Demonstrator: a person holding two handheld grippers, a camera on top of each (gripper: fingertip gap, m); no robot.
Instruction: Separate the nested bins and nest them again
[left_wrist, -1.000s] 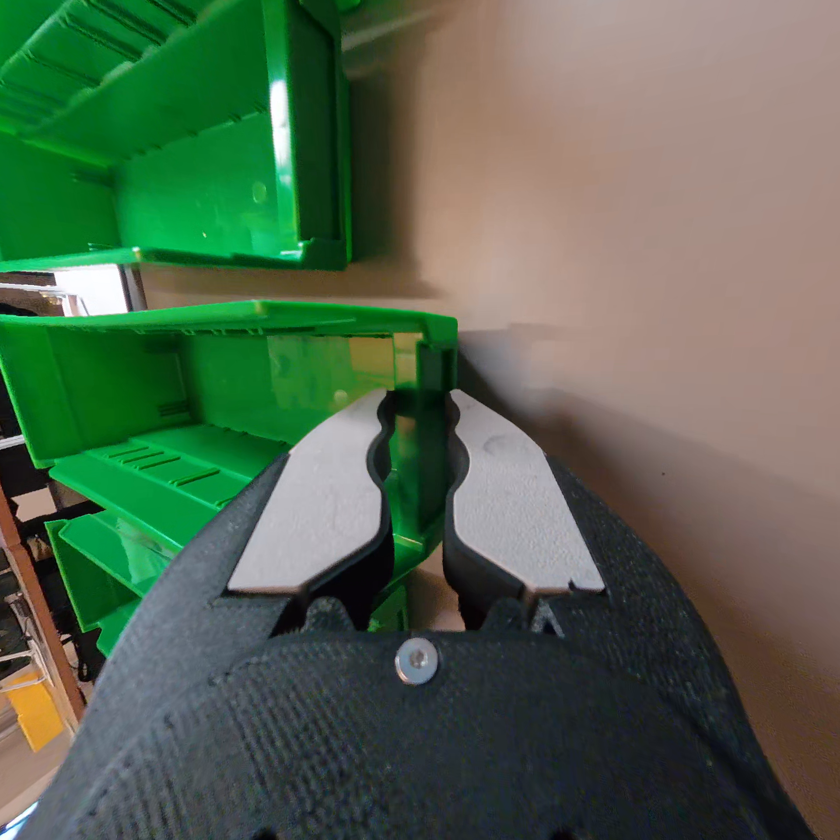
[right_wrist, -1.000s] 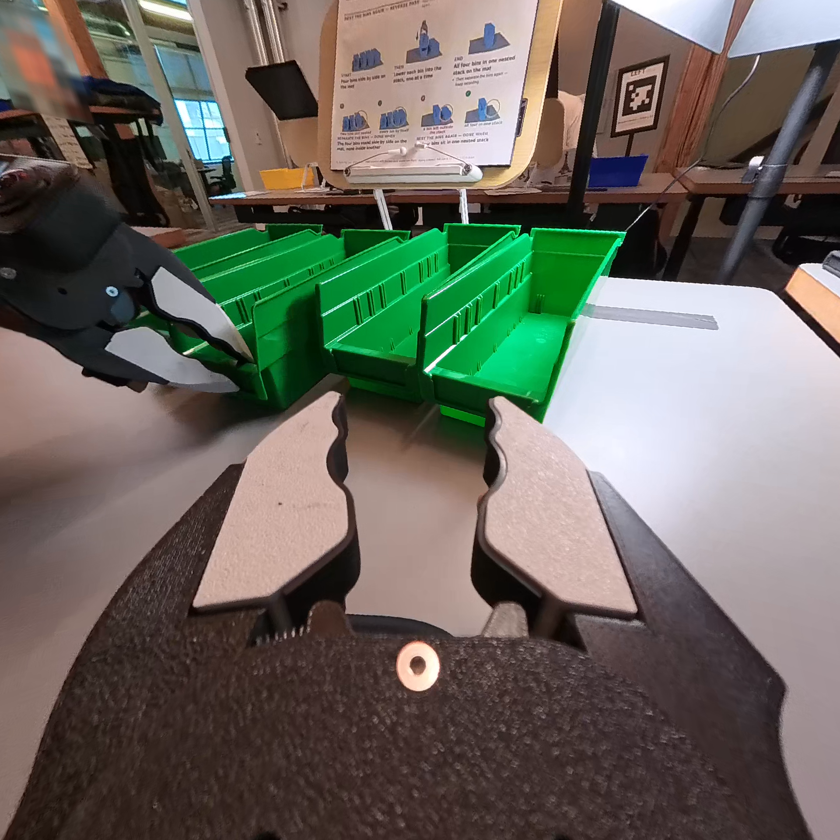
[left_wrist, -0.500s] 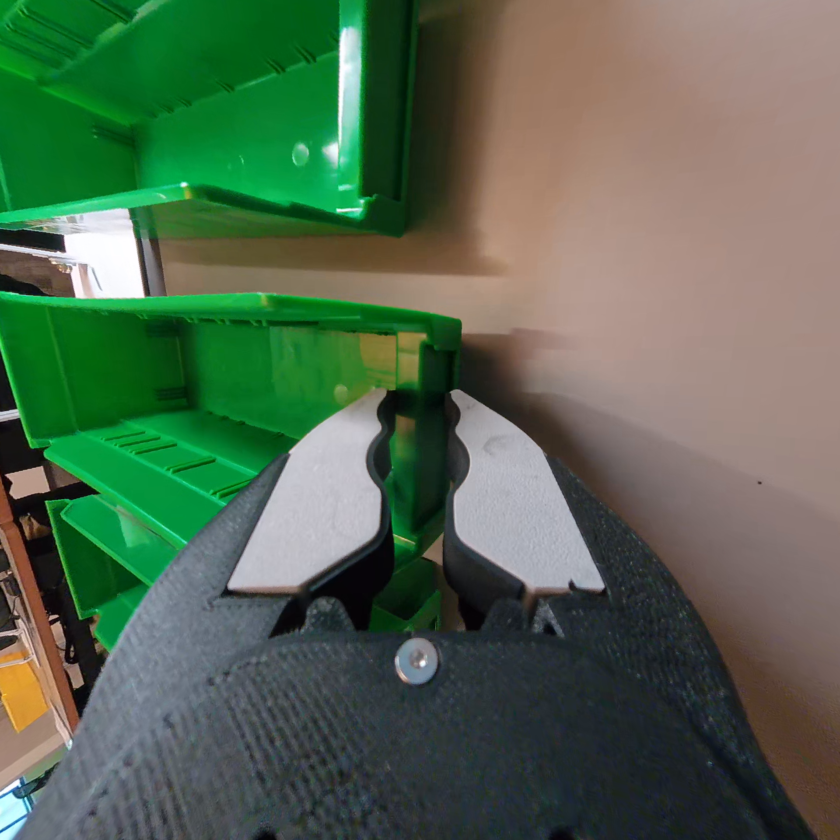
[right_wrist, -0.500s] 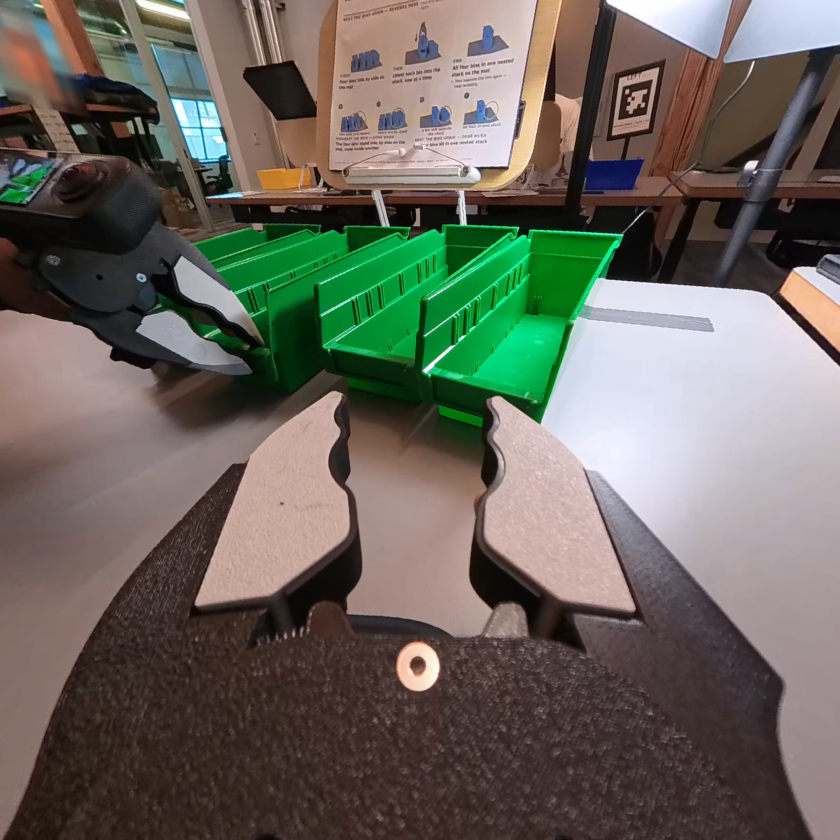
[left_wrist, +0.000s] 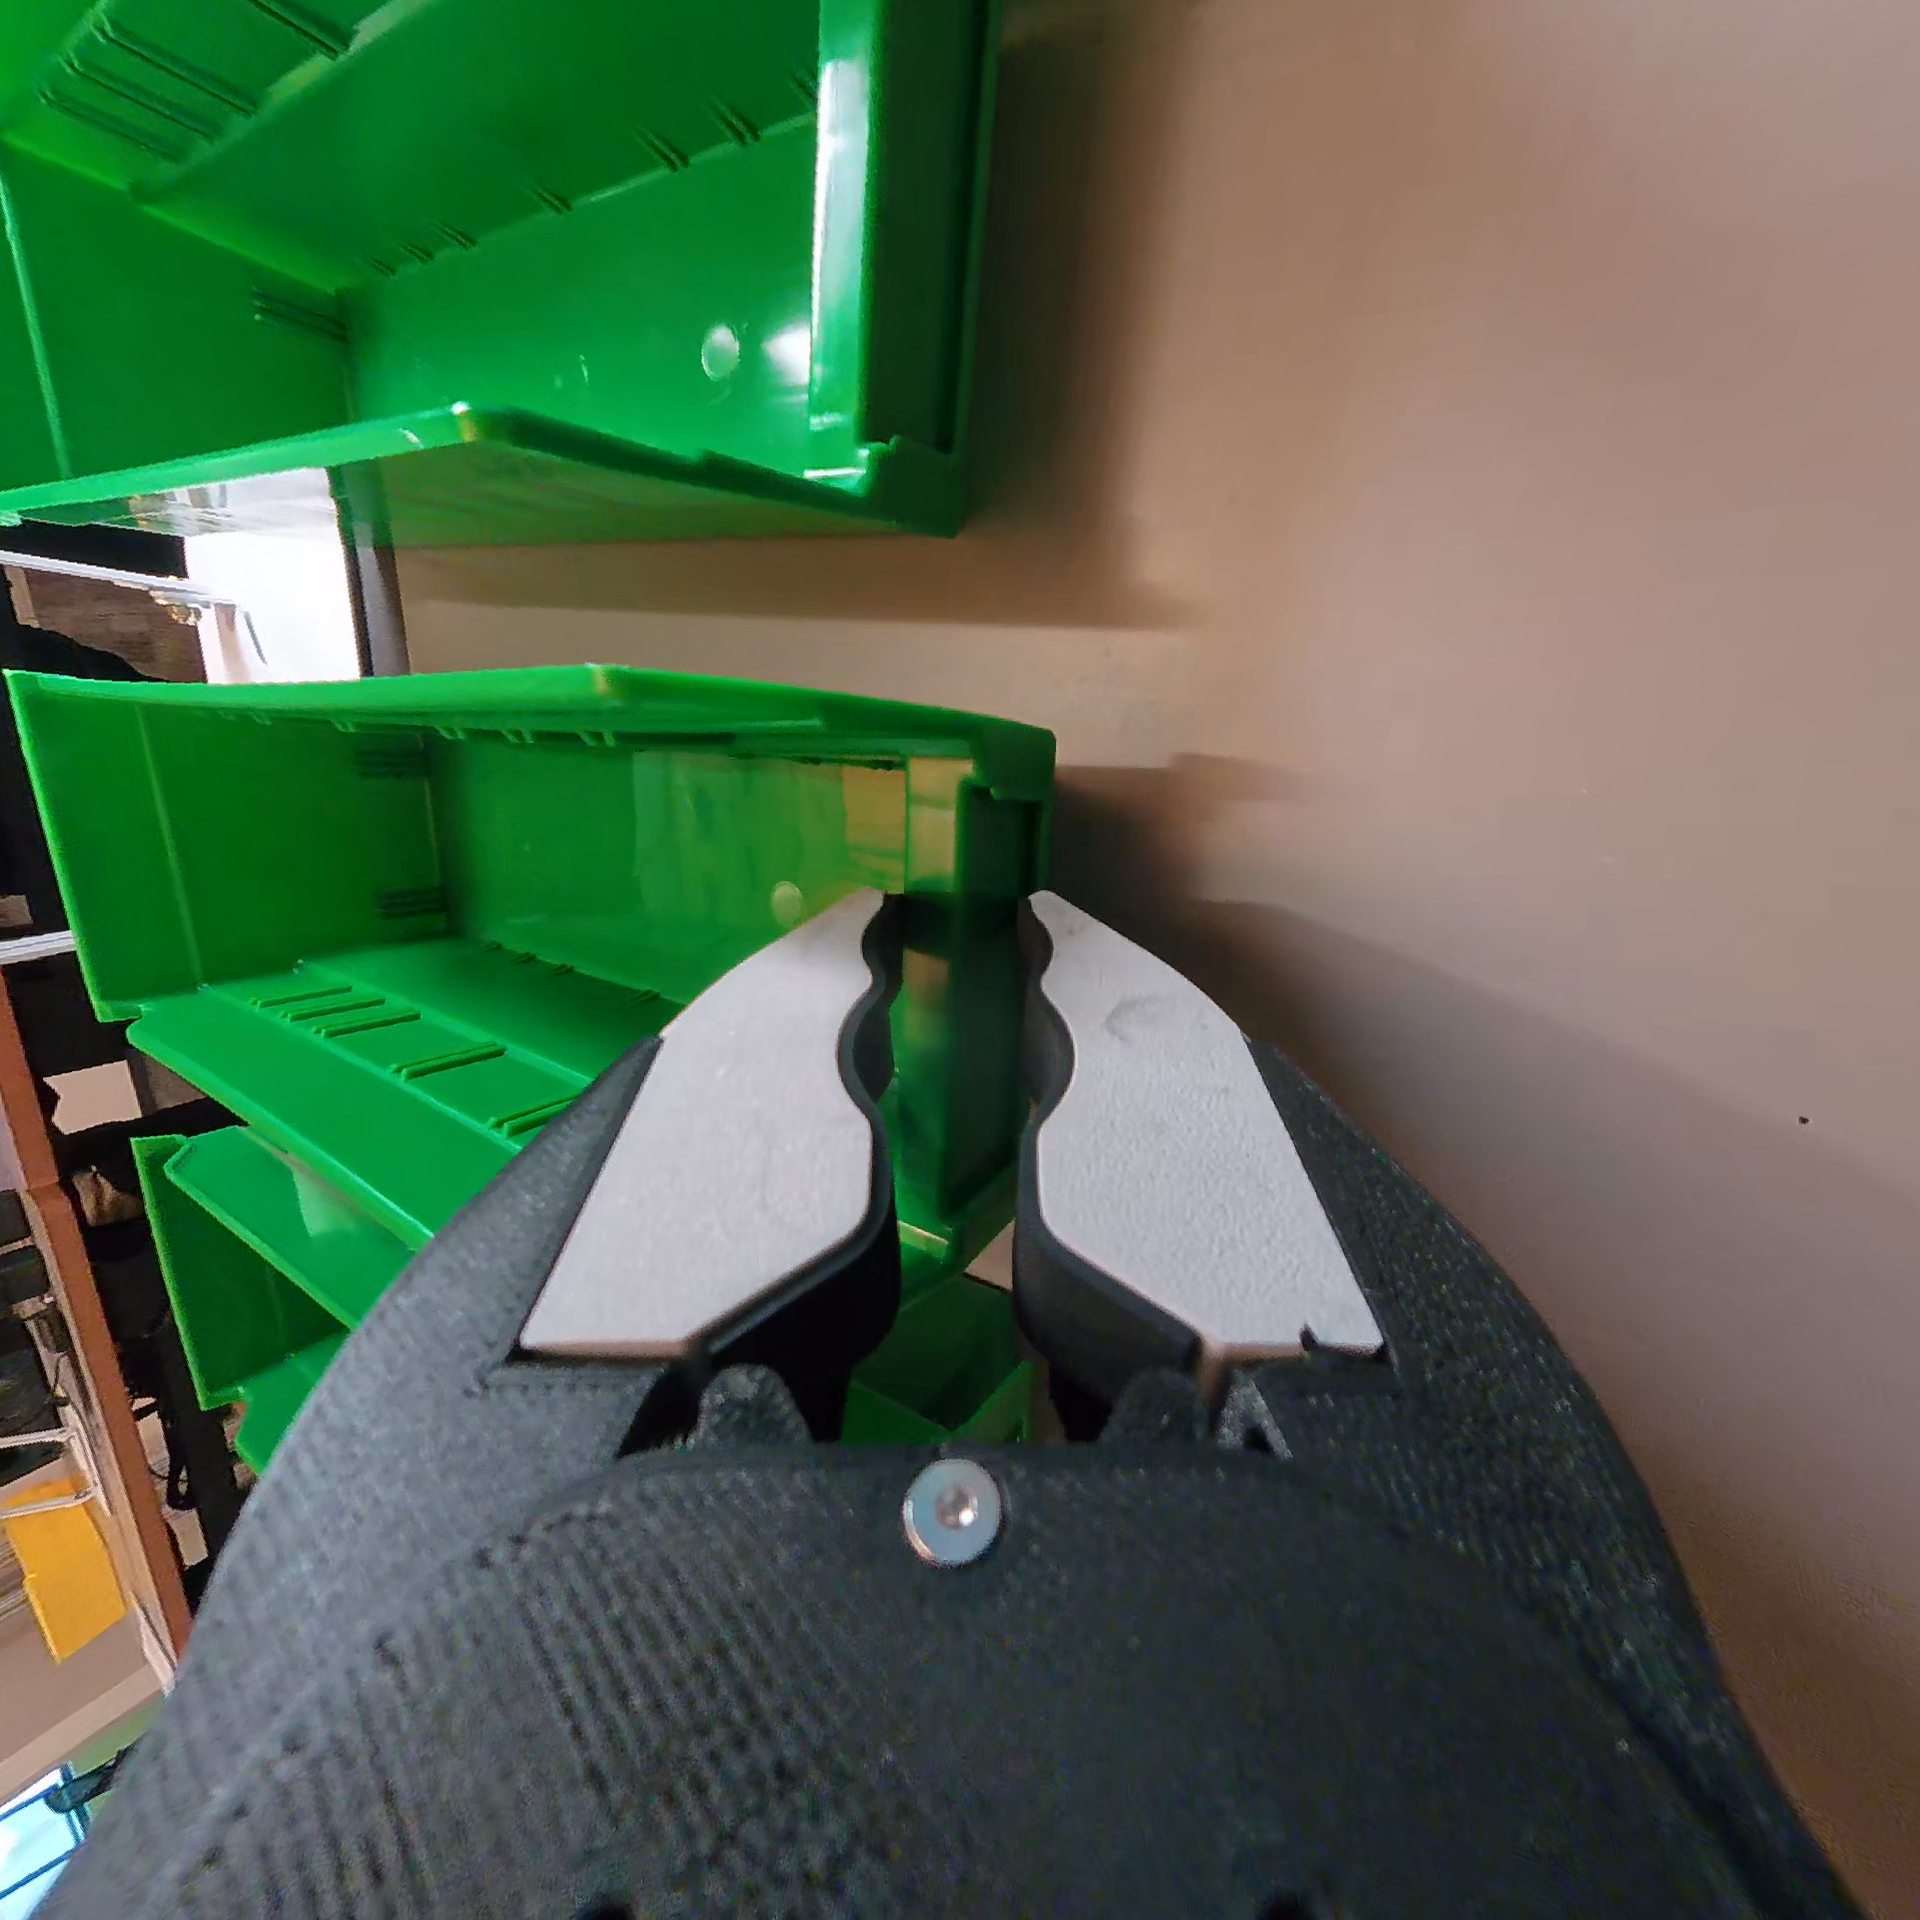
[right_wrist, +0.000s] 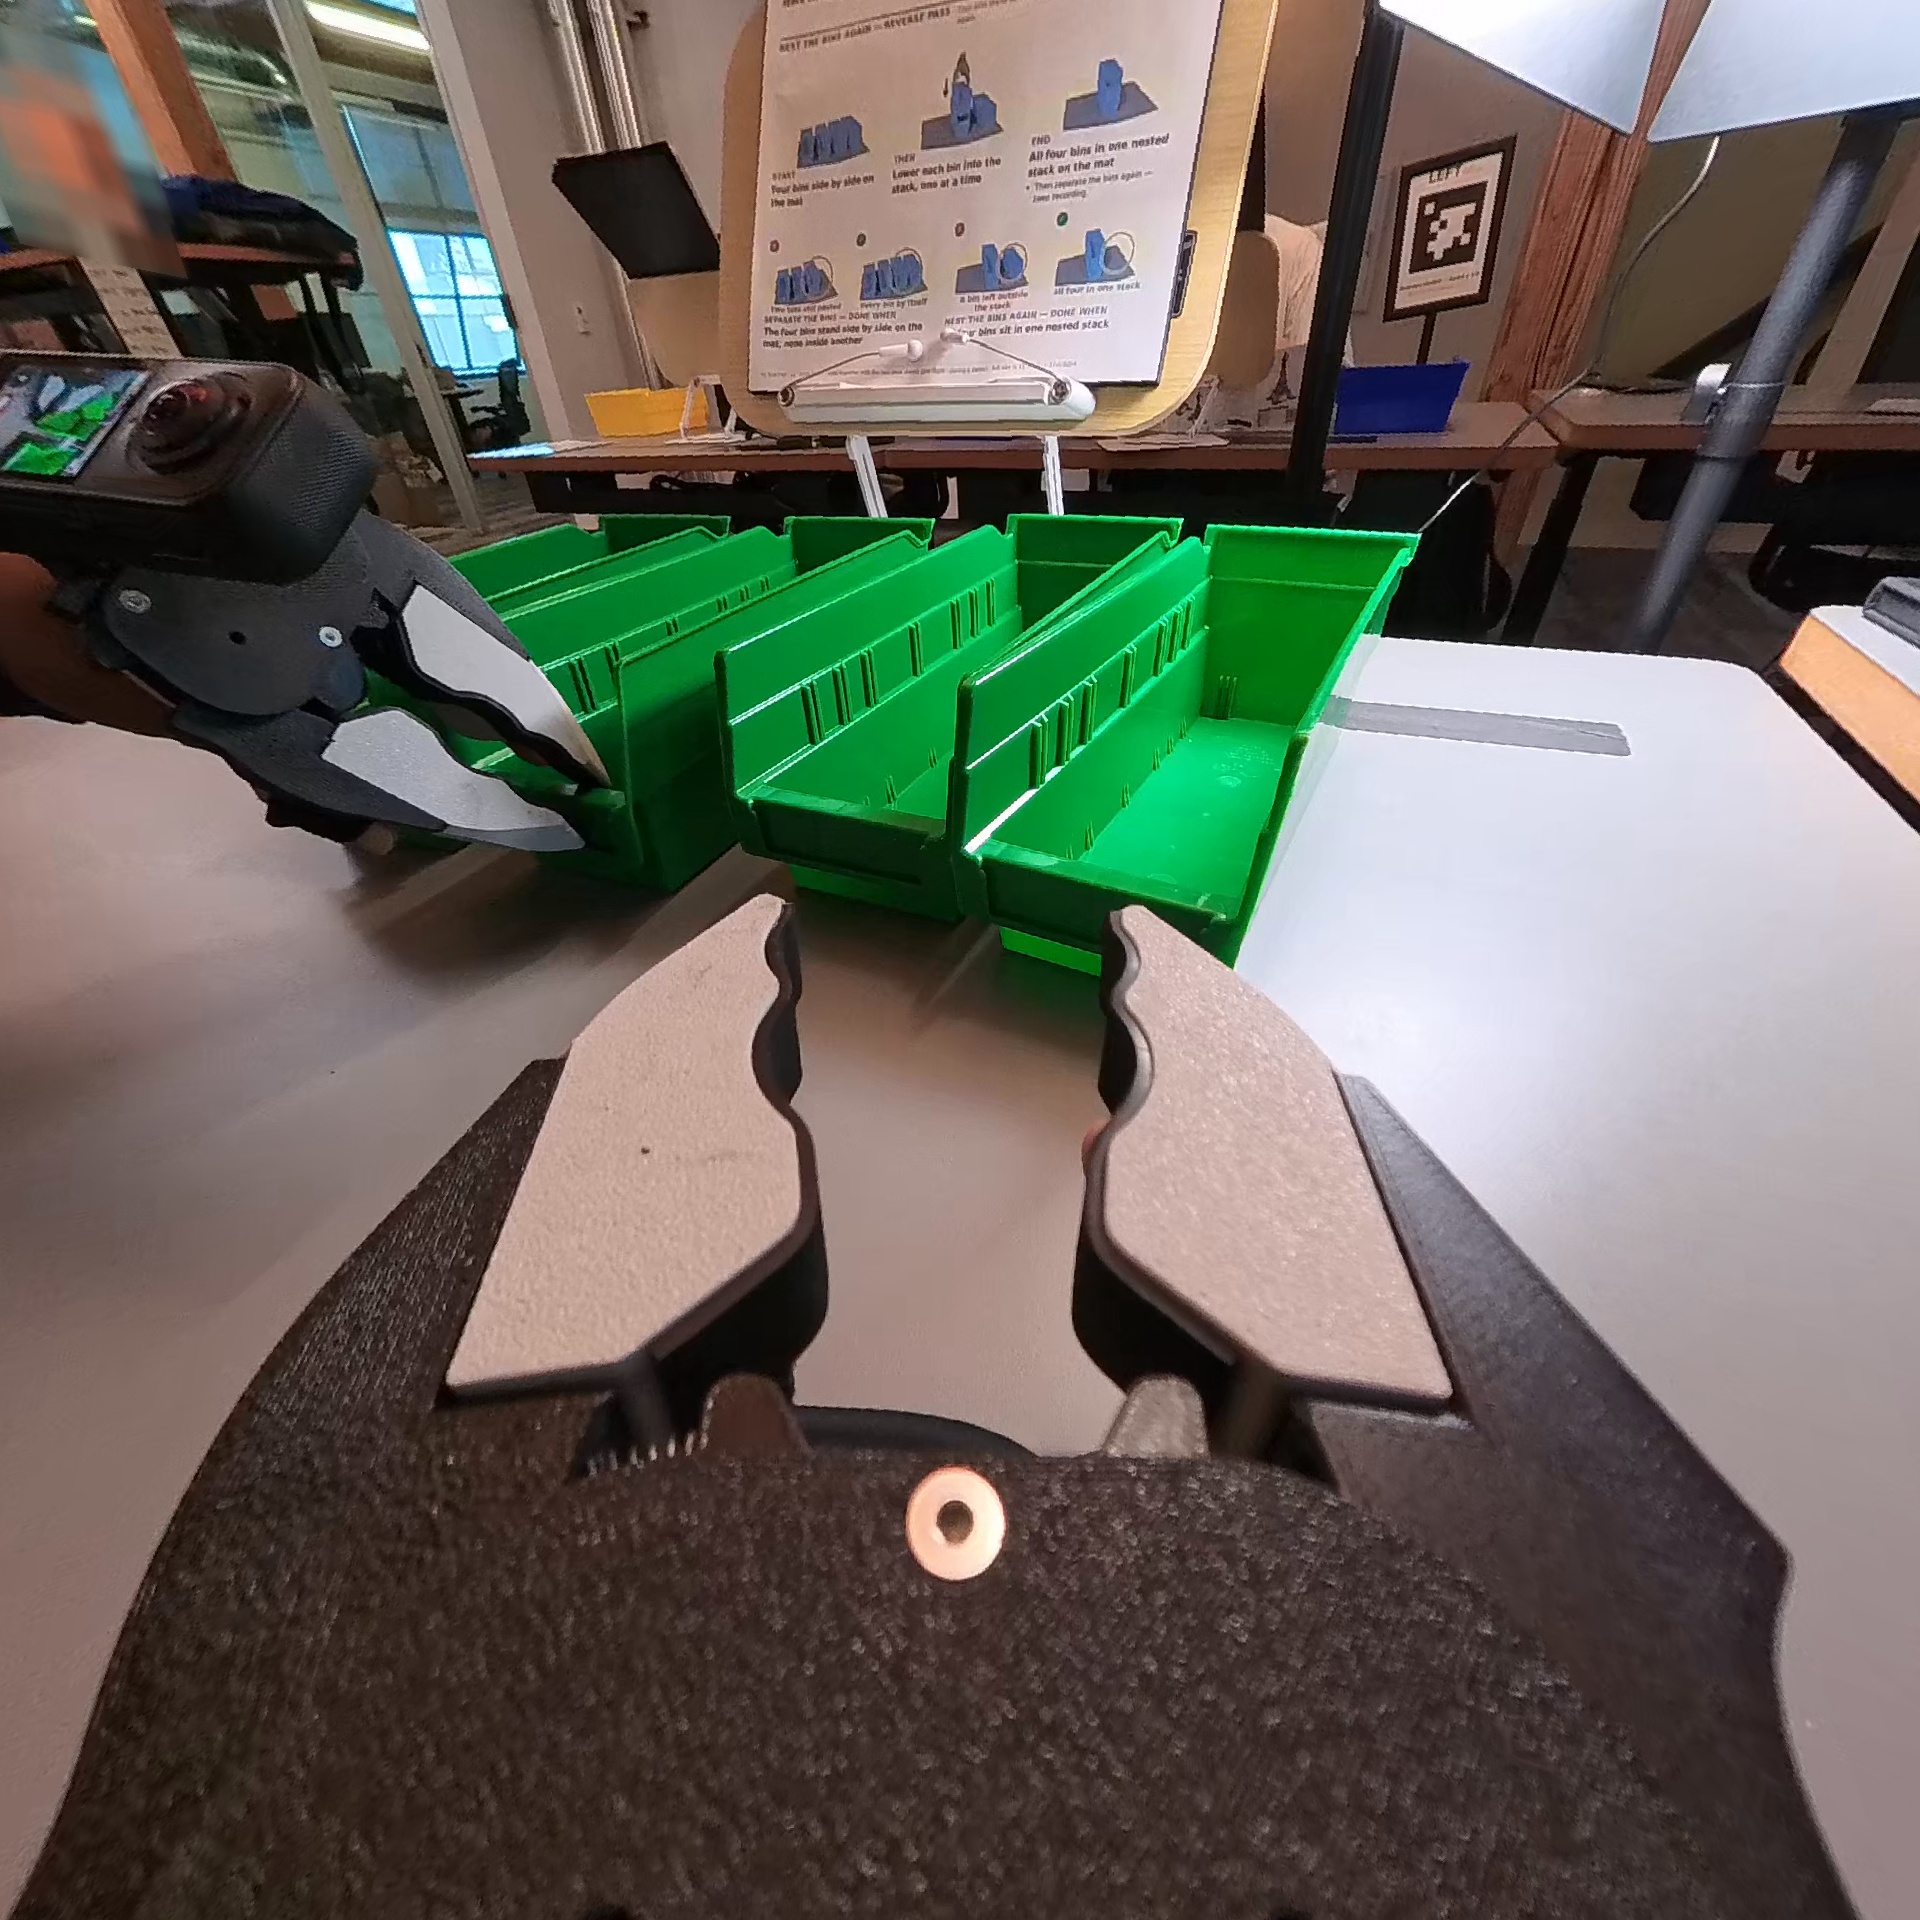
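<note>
Several long green bins stand side by side on the table. My left gripper (left_wrist: 956, 906) is shut on the front wall of one green bin (left_wrist: 582, 862). In the right wrist view this gripper (right_wrist: 594, 812) grips that bin (right_wrist: 675, 717) from the left side. Another bin (right_wrist: 540, 561) lies behind it on the far left, partly hidden. The middle bin (right_wrist: 883, 727) and the right bin (right_wrist: 1174, 748) stand close together, open and empty. My right gripper (right_wrist: 948, 920) is open and empty, low over the table just in front of these two bins.
The pale table (right_wrist: 1558, 1039) stretches to the right, with a grey tape strip (right_wrist: 1475, 725) on it. An instruction board (right_wrist: 977, 197) on a stand rises behind the bins. A neighbouring bin (left_wrist: 623, 270) fills the top of the left wrist view. Spacing between my two grippers at the tips: around 25 cm.
My left gripper has slid a little to the right with the bin's front wall in it, toward the middle bin. The right gripper has stayed where it was, open.
</note>
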